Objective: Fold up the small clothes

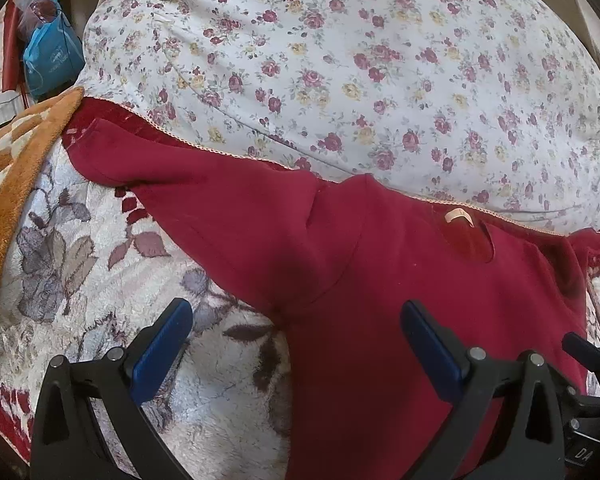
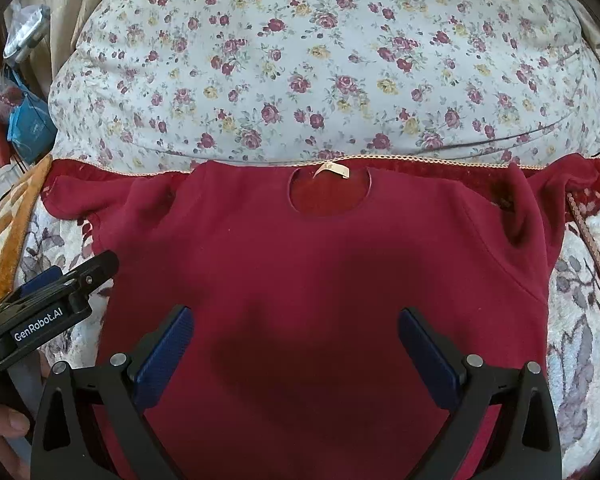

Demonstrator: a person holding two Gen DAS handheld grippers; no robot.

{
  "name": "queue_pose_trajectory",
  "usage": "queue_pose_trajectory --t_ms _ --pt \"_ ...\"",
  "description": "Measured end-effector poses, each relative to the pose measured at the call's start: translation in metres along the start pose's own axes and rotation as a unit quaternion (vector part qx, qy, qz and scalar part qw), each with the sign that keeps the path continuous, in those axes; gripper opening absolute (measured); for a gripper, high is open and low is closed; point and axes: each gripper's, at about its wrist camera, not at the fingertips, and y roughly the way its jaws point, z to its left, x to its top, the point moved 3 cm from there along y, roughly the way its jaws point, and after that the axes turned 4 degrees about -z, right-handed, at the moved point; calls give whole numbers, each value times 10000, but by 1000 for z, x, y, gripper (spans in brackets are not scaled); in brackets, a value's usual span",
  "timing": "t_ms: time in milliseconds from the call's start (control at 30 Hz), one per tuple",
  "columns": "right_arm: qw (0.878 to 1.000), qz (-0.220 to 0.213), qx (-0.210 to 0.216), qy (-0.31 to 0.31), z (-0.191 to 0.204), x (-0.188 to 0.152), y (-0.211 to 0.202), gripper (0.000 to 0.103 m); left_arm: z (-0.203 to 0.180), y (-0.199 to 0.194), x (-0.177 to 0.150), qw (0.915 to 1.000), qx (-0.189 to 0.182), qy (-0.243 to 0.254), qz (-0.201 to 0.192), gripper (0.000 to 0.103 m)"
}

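Lying flat on the bed, red sweater, neckline toward floral pillow, left claw released, right claw released, both empty

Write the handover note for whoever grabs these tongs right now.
Left tongs: open, holding nothing, at the sweater's left side near the armpit.
Right tongs: open, holding nothing, over the middle of the chest.
Red sweater: spread flat on the floral blanket, neck tag toward the flowered quilt, both sleeves out to the sides.
Done: laid out.
Left: every fold, sleeves first.
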Motion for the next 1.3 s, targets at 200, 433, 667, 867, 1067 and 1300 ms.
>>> queue_pose_trajectory --t_ms 200,433,667,867,1067,1300 --pt "9999 60 -40 94 -2 4 3 103 0 0 0 10000 5 15 5 103" --pt "9998 173 -38 79 1 3 7 103 0 2 0 10000 29 27 17 103" --pt "9998 178 40 29 4 7 9 103 3 4 1 10000 64 -19 47 103" --pt "9997 243 52 40 6 7 13 103 5 4 2 10000 77 -34 54 103" --pt "9996 269 81 -31 13 8 15 103 9 5 4 9999 95 -93 73 103" --pt "9992 263 108 -277 27 12 16 103 18 6 6 9997 148 -196 94 103"
